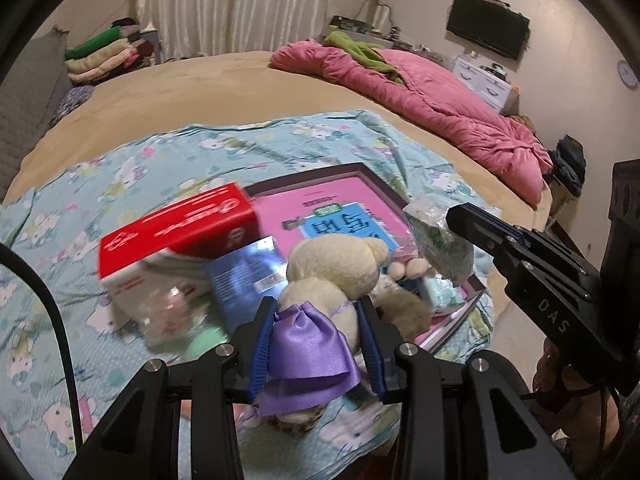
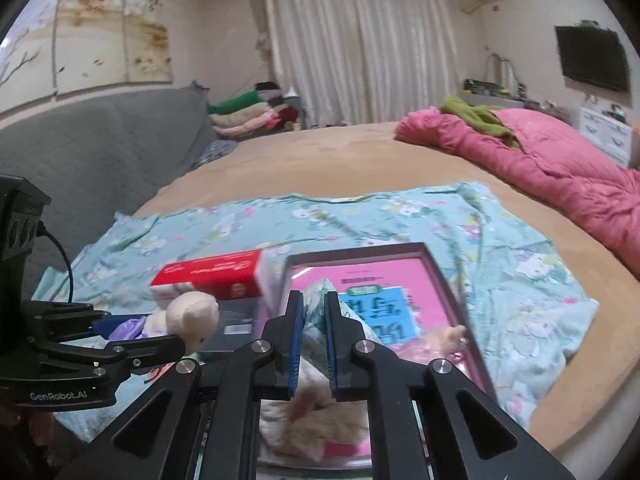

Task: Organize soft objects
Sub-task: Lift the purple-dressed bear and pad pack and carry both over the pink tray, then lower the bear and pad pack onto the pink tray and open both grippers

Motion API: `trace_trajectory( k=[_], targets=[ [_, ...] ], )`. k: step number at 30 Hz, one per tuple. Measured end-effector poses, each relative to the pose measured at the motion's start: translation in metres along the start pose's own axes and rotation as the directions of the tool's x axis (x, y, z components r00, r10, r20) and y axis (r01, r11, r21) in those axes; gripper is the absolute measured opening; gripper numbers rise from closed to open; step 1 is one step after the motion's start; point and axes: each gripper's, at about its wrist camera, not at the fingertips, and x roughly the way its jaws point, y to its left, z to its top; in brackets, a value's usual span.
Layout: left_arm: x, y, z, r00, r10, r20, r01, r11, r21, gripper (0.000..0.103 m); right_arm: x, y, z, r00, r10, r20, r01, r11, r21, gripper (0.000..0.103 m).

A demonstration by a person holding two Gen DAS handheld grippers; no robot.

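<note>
Left gripper (image 1: 316, 344) fingers clamped on cream plush toy (image 1: 332, 268) in purple dress; right gripper (image 2: 312, 340) fingers pinching crinkly plastic packet (image 2: 316, 320) above pink tray (image 2: 440, 264) on bed.

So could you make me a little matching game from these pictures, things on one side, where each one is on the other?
Things:
1. cream plush toy with purple satin ribbon
2. crinkly green-and-white plastic packet
3. red-topped cardboard box
4. pink quilted duvet

Places:
A. far side of the bed
B. in the left gripper
C. on the cartoon-print sheet
D. in the right gripper

Pairs: 1-B, 2-D, 3-C, 4-A
</note>
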Motion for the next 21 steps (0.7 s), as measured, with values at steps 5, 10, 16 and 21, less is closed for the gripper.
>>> trace_trajectory(
  k=[5, 10, 16, 21],
  targets=[
    [0.021, -0.020, 0.009, 1.000, -0.011, -0.029, 0.012, 0.999, 0.034, 0.040, -0.002, -0.019, -0.003, 0.999, -0.041, 0.006, 0.041, 0.999, 0.024, 0.009],
    [0.049, -0.037, 0.013, 0.997, -0.017, -0.075, 0.022, 0.998, 0.062, 0.040, 0.006, -0.032, -0.010, 0.998, -0.067, -0.013, 0.068, 0.997, 0.042, 0.007],
    [0.084, -0.046, 0.010, 0.990, -0.016, -0.141, 0.026, 0.997, 0.070, 0.040, 0.024, -0.046, -0.028, 0.994, -0.055, -0.090, 0.063, 0.995, 0.081, 0.007],
    [0.101, -0.047, 0.012, 0.986, -0.014, -0.166, 0.026, 0.997, 0.073, 0.040, 0.029, -0.055, -0.038, 0.990, -0.040, -0.134, 0.056, 0.991, 0.119, 0.007]
  ],
)
